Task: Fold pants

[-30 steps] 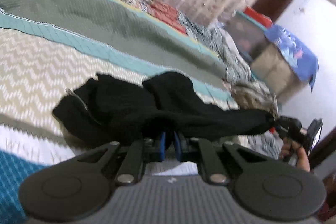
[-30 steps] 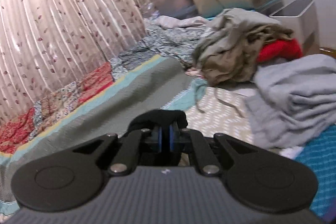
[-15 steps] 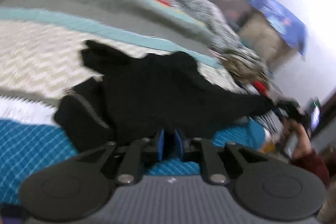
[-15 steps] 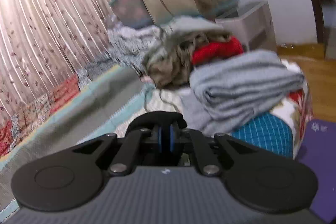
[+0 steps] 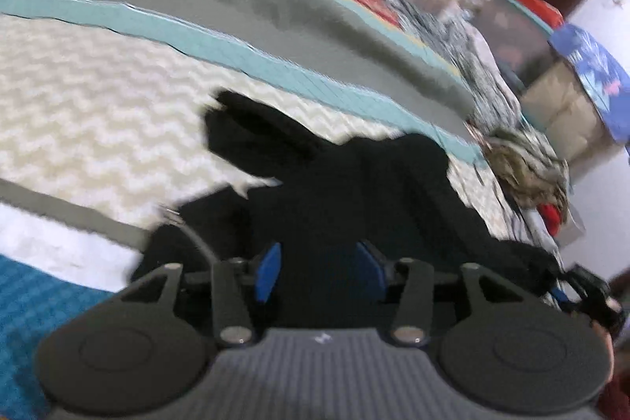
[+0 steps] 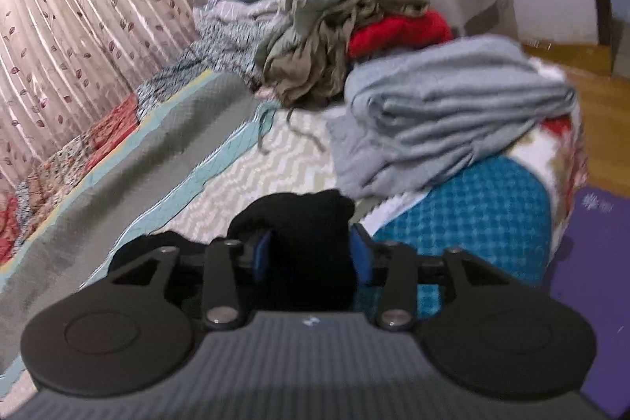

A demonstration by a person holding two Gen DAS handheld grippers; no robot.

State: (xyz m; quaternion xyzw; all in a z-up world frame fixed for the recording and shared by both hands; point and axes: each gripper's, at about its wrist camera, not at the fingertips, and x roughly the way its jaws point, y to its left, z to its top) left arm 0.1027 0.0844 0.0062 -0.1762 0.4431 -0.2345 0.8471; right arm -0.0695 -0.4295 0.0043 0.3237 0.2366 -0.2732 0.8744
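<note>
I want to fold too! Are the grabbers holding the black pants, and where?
Barely. Both hand-held grippers, left and right, are opening; the black pants still lie between their blue pads, but which part each had cannot be told.

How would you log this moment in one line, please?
left gripper: opening | right gripper: opening | pants: between both, on bed

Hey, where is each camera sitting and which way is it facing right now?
Left wrist: behind the left claw, looking down across the bed at the pants; its jaws are opening around them; right claw at far right.
Right wrist: behind the right claw, jaws opening around pants, facing a grey stack.
Shared: pants, bed.
</note>
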